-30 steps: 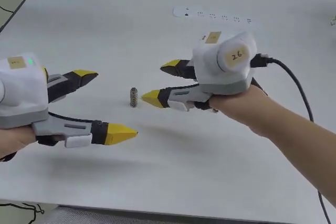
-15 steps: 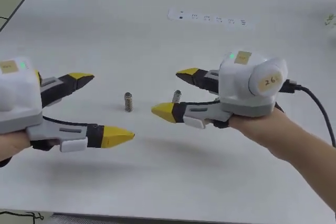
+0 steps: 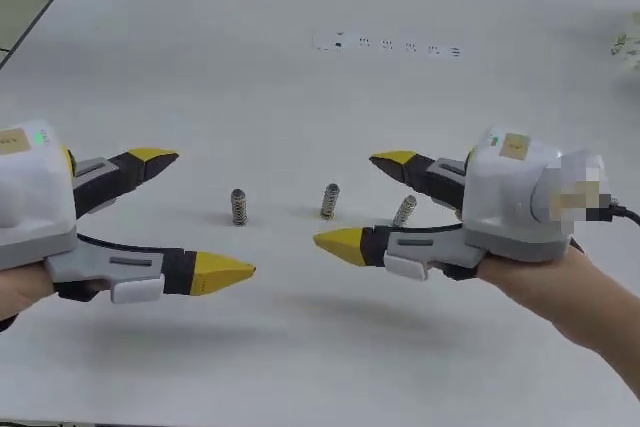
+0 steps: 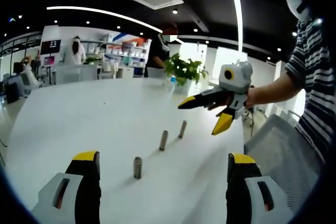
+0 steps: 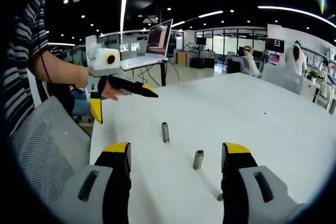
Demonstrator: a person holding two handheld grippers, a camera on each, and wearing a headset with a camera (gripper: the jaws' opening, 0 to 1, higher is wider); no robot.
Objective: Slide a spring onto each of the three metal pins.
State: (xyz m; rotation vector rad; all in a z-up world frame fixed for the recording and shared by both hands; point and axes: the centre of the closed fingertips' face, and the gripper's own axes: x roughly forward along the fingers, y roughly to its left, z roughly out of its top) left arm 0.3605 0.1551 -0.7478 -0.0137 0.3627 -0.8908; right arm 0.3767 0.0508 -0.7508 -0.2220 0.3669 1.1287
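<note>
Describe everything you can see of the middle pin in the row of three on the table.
The middle pin is a short grey metal post, ribbed along its length like a coil, so a spring appears to sit on it. It stands roughly upright on the white table, between the left gripper and the right gripper, both with jaws open. Only the table touches it.

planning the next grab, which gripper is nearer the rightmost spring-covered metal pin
Right. The right gripper has the rightmost spring-covered metal pin between its open jaws; the left gripper sits far to its left.
</note>
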